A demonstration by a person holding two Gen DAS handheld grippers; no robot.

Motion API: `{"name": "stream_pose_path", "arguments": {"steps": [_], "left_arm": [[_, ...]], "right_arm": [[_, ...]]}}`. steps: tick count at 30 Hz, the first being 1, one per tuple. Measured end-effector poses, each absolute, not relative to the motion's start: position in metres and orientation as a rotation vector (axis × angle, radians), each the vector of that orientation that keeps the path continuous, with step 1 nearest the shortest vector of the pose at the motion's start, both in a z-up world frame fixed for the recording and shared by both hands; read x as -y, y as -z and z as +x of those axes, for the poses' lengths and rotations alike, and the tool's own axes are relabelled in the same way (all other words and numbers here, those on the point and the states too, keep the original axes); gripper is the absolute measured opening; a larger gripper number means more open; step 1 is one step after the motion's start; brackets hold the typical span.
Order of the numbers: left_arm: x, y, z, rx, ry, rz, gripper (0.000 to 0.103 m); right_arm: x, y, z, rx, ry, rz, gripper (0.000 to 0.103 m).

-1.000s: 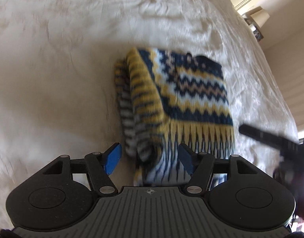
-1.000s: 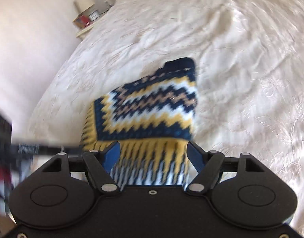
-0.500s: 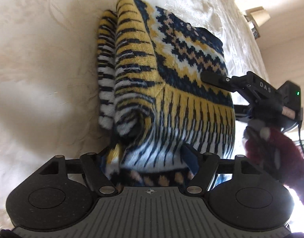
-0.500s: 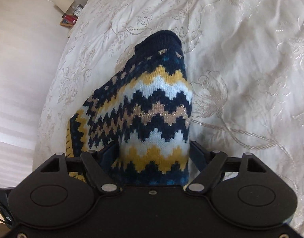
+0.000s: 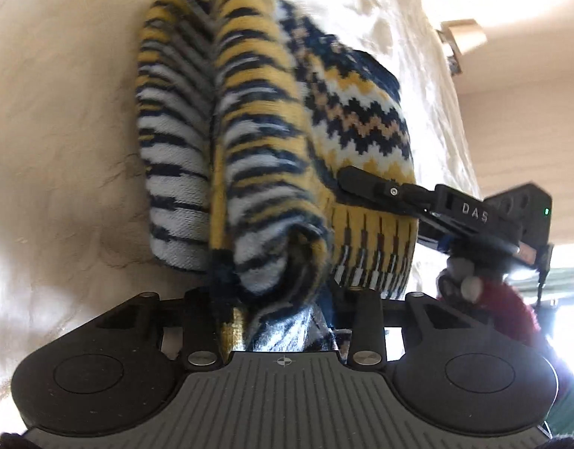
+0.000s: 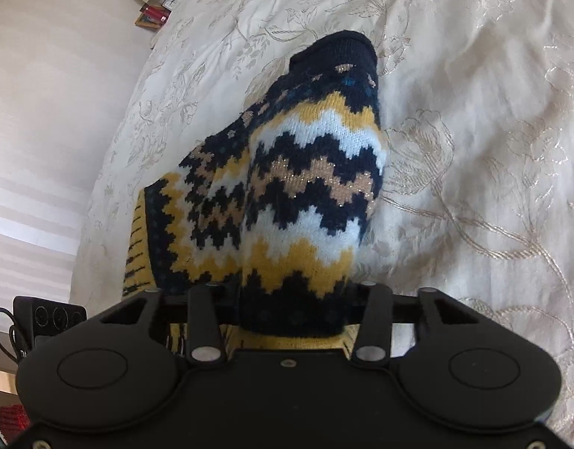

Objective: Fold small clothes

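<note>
A small knitted sweater (image 5: pixel 272 157) in navy, yellow, white and tan zigzags lies folded on a cream bedspread (image 5: pixel 62 112). My left gripper (image 5: pixel 283 310) is shut on its near striped hem, the cloth bunched between the fingers. My right gripper (image 6: pixel 290 310) is shut on the other near edge of the sweater (image 6: pixel 309 194), whose navy collar points away. The right gripper also shows in the left wrist view (image 5: pixel 417 202), pressed against the sweater's right side. The fingertips are hidden by the cloth.
The embroidered cream bedspread (image 6: pixel 473 149) fills both views. A bedside table with a lamp and small items (image 6: pixel 152 11) stands at the far left by a pale wall. A lamp (image 5: pixel 462 37) shows at the far right of the left wrist view.
Both grippers have moved forward onto the sweater and closed on its near edge. The sweater's near end now bunches up between the fingers.
</note>
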State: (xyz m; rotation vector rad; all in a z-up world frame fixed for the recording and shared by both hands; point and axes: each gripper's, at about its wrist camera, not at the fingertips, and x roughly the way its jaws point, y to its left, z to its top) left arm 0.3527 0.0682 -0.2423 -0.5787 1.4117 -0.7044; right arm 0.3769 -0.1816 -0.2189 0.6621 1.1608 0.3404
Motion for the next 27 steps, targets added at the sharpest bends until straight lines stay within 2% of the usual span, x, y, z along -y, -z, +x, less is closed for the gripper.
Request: {"name": "stream_pose_path", "arguments": {"steps": [7, 16, 18, 23, 27], "left_arm": [[-0.049, 0.218, 0.327, -1.426, 0.802, -0.552, 0.036], [-0.030, 0.219, 0.261, -1.509, 0.804, -0.543, 0.036], [-0.028, 0.223, 0.249, -1.502, 0.745, -0.498, 0.037], [-0.039, 0.224, 0.241, -1.436, 0.529, -0.417, 0.044], [-0.050, 0.203, 0.239, -1.364, 0.425, -0.359, 0.045]], "right_arm": [[0.190, 0.184, 0.340, -1.180, -0.334, 0.599, 0.048], [0.244, 0.178, 0.218, -1.276, -0.310, 0.606, 0.049], [0.253, 0.179, 0.196, -1.290, -0.313, 0.597, 0.052], [0.260, 0.179, 0.169, -1.280, -0.313, 0.455, 0.069], [0.271, 0.165, 0.160, -1.204, -0.336, 0.463, 0.074]]}}
